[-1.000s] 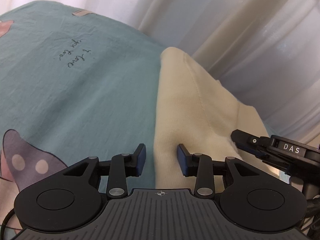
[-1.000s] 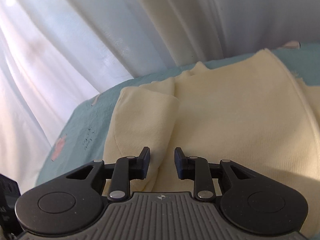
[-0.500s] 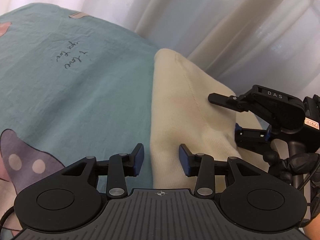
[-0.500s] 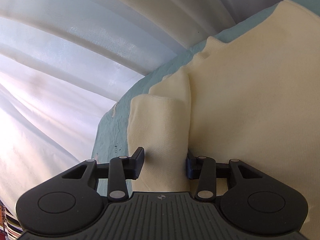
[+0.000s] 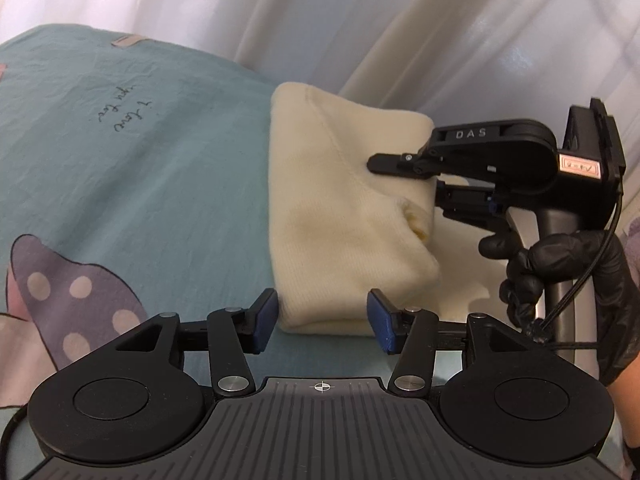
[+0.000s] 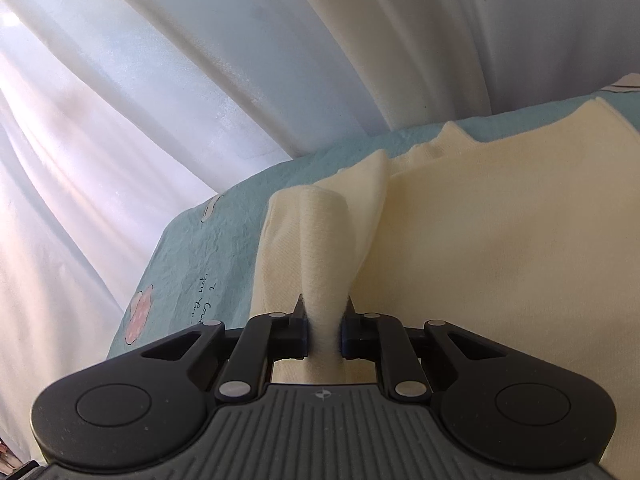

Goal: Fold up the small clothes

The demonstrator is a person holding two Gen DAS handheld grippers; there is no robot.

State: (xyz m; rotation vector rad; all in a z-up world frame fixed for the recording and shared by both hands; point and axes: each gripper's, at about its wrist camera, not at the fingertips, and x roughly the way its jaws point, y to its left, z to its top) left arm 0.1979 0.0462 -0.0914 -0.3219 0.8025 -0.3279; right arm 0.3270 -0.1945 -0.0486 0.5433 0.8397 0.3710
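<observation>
A cream knitted garment (image 5: 344,216) lies folded on a teal bedsheet (image 5: 140,180). My left gripper (image 5: 322,316) sits low at the garment's near edge. Its jaws are opening, and the folded edge lies between the blue pads without being pressed. In the right wrist view my right gripper (image 6: 324,320) is closing, and its pads pinch a raised fold (image 6: 324,240) of the same garment (image 6: 500,240). The left wrist view shows the right gripper (image 5: 412,178) at the garment's right side, held by a black-gloved hand (image 5: 560,264).
White curtains (image 5: 360,20) hang close behind the bed's far edge. The sheet (image 6: 208,248) carries handwriting print and a dotted purple figure (image 5: 72,300) at the left. Open sheet stretches left of the garment.
The right gripper's jaws went from wide apart to pinching a fold of the garment, and it moved further in over the cloth. The left jaws widened and now straddle the garment's near edge.
</observation>
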